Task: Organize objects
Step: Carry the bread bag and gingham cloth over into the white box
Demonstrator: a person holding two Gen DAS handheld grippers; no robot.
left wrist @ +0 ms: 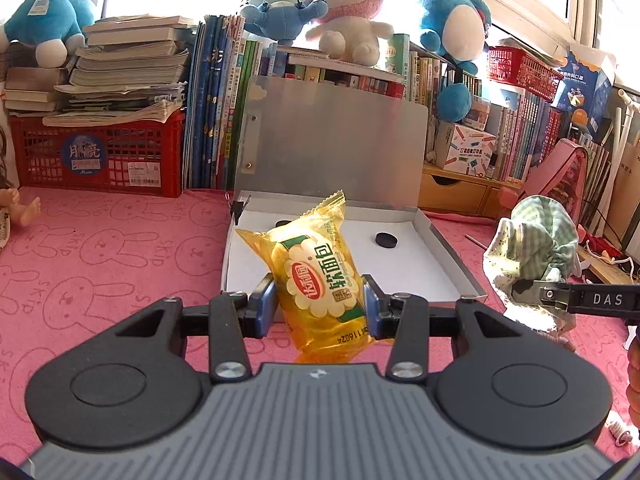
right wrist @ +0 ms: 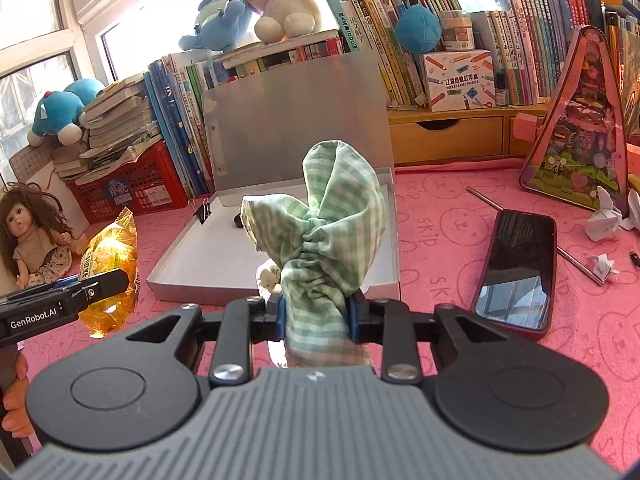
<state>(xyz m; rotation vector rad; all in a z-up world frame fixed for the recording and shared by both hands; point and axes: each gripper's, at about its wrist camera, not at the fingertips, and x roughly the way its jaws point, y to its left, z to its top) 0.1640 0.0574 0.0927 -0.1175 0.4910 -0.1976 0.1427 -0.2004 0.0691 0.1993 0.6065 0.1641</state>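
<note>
My left gripper (left wrist: 320,304) is shut on a yellow packet of soft bread (left wrist: 316,276), held up above the pink cloth just in front of the open white box (left wrist: 404,268). The same bread packet (right wrist: 108,264) shows at the left of the right wrist view. My right gripper (right wrist: 316,312) is shut on a green checked cloth bundle (right wrist: 328,232), lifted in front of the open box (right wrist: 192,264). That bundle (left wrist: 532,240) also appears at the right of the left wrist view. The box's silver lid (left wrist: 332,144) stands upright, and a black disc (left wrist: 387,238) lies inside.
A dark phone (right wrist: 516,268) lies on the pink rabbit-print cloth (left wrist: 100,264) right of the box. A doll (right wrist: 32,232) sits at the left. A red crate (left wrist: 100,156) with stacked papers, rows of books (left wrist: 216,104), plush toys (left wrist: 344,12) and a binder clip (right wrist: 203,211) stand behind.
</note>
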